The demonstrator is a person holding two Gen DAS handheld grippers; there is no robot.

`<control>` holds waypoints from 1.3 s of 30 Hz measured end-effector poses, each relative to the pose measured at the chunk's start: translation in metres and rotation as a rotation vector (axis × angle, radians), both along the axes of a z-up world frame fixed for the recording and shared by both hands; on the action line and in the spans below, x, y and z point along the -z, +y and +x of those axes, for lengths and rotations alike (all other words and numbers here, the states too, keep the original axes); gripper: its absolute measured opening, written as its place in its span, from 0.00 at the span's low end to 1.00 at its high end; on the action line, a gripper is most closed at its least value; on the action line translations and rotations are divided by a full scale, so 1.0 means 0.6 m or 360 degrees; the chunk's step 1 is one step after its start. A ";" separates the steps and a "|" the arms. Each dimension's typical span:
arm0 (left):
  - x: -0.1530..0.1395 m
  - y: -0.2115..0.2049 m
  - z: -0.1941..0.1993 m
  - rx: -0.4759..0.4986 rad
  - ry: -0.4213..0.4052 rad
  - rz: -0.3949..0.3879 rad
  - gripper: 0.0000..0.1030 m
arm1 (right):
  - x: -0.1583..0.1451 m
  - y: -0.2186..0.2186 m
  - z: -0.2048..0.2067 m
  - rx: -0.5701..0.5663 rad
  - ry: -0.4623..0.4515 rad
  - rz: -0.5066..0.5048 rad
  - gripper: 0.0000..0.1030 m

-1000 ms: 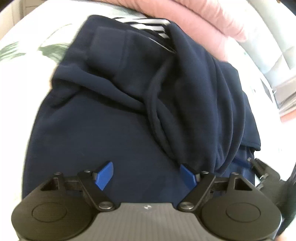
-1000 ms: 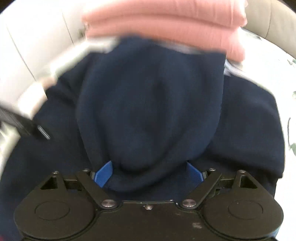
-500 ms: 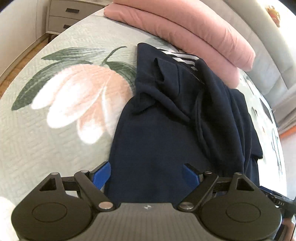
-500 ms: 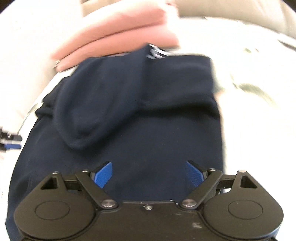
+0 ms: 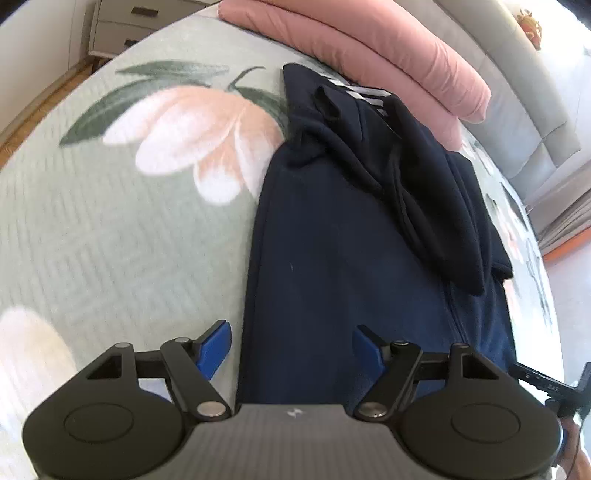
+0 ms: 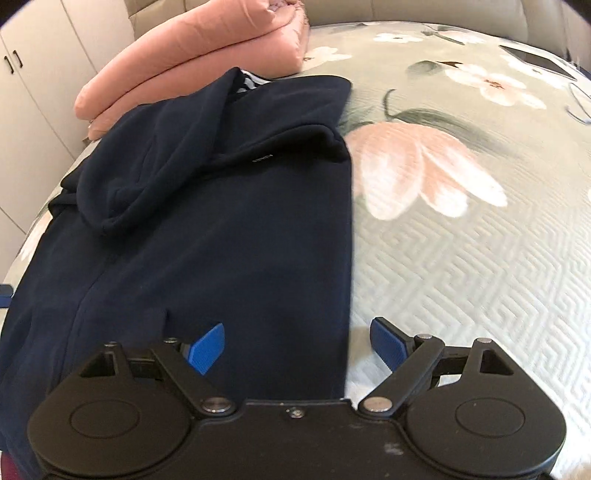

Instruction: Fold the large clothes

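Observation:
A navy blue hooded garment (image 5: 332, 258) lies lengthwise on the floral bedspread, sides folded in, with the hood (image 5: 436, 206) flopped over its upper part. It also shows in the right wrist view (image 6: 221, 240). My left gripper (image 5: 291, 345) is open and empty, hovering over the garment's near left edge. My right gripper (image 6: 297, 343) is open and empty, straddling the garment's near right edge. The right gripper's tip (image 5: 546, 384) shows at the lower right of the left wrist view.
The pale green bedspread (image 5: 110, 240) with pink flowers spreads on both sides. Folded pink bedding (image 5: 369, 48) lies behind the garment, also in the right wrist view (image 6: 192, 44). A bedside drawer unit (image 5: 140, 26) stands far left. White cupboards (image 6: 33, 92) stand at left.
Both grippers have pulled back from the hood toward the garment's near end. The hood now lies released on the garment. Both stay open.

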State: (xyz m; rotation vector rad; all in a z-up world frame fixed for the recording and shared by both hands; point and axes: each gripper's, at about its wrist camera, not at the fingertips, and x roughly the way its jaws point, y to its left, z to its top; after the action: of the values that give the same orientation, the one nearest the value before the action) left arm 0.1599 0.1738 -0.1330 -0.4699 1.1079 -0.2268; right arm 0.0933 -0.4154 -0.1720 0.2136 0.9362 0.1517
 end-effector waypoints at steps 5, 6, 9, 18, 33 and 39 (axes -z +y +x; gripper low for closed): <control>-0.002 -0.007 -0.045 0.0074 -0.0036 0.0012 0.70 | 0.003 -0.007 -0.035 -0.0133 0.0002 0.0076 1.00; -0.003 -0.006 -0.057 0.0087 -0.0044 0.0006 0.70 | 0.002 -0.011 -0.047 -0.0155 0.0005 0.0097 1.00; 0.000 0.004 -0.094 0.0086 -0.0044 -0.0047 0.70 | 0.007 -0.020 -0.072 -0.0164 0.0015 0.0184 1.00; 0.012 0.029 -0.170 0.0121 0.0094 -0.0199 0.62 | 0.002 -0.033 -0.145 -0.0223 0.0162 0.0385 1.00; 0.028 0.020 -0.274 0.0205 0.0179 -0.0351 0.55 | 0.033 -0.032 -0.264 -0.0212 0.0285 0.0816 0.90; 0.039 0.003 -0.280 0.0131 0.0177 -0.0269 0.14 | 0.046 -0.049 -0.301 0.0088 0.0158 0.0850 0.23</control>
State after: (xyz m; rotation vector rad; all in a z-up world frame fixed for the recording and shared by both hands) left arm -0.0083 0.1759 -0.1562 -0.5934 1.2239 -0.3722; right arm -0.0875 -0.4451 -0.1998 0.7449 0.9732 0.3423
